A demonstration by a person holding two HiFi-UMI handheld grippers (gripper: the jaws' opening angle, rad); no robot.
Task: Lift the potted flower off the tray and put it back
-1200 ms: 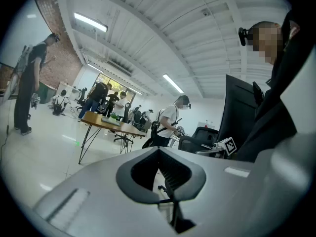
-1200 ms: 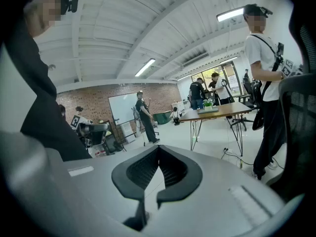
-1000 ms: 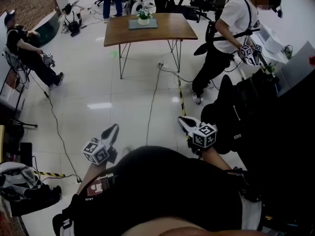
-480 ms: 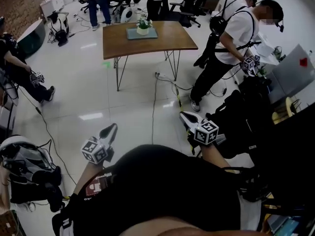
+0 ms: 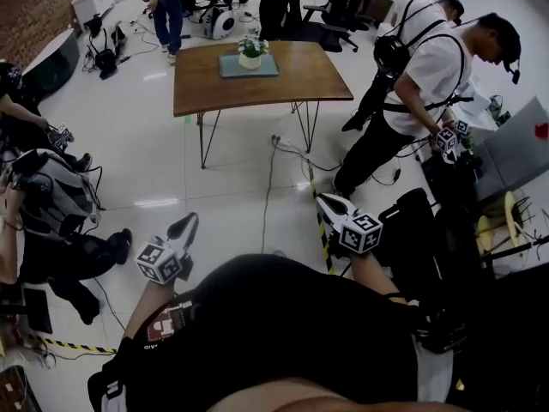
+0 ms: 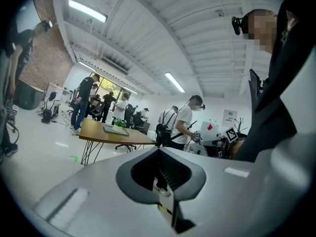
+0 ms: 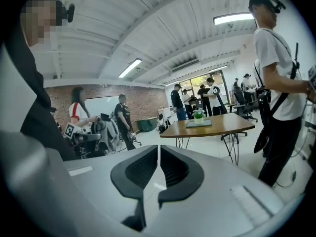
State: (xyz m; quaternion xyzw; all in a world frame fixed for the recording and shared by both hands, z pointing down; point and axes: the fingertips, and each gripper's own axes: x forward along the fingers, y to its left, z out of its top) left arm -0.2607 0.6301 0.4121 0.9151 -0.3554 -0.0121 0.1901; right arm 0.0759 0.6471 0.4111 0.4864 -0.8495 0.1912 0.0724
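The potted flower (image 5: pixel 250 51), green leaves in a white pot, stands on a grey tray (image 5: pixel 249 66) on a brown wooden table (image 5: pixel 283 80) far ahead across the floor. In the left gripper view the flower (image 6: pixel 117 124) is small in the distance, and the right gripper view shows the flower (image 7: pixel 198 115) on its tray (image 7: pixel 198 124). My left gripper (image 5: pixel 183 227) and right gripper (image 5: pixel 330 206) hang low in front of my body, well short of the table. Both are shut and hold nothing; the left gripper (image 6: pixel 159 149) and right gripper (image 7: pixel 159 147) show their tips together.
A person in a white shirt (image 5: pixel 420 75) stands right of the table with grippers. Cables (image 5: pixel 270 178) and yellow-black tape (image 5: pixel 322 230) cross the shiny floor between me and the table. A crouching person (image 5: pixel 51 204) is at the left; black gear (image 5: pixel 446 230) stands at the right.
The table and flower have come nearer in the head view as I advance. Both grippers moved forward with me and stayed shut. A crouching person has come into view at the left.
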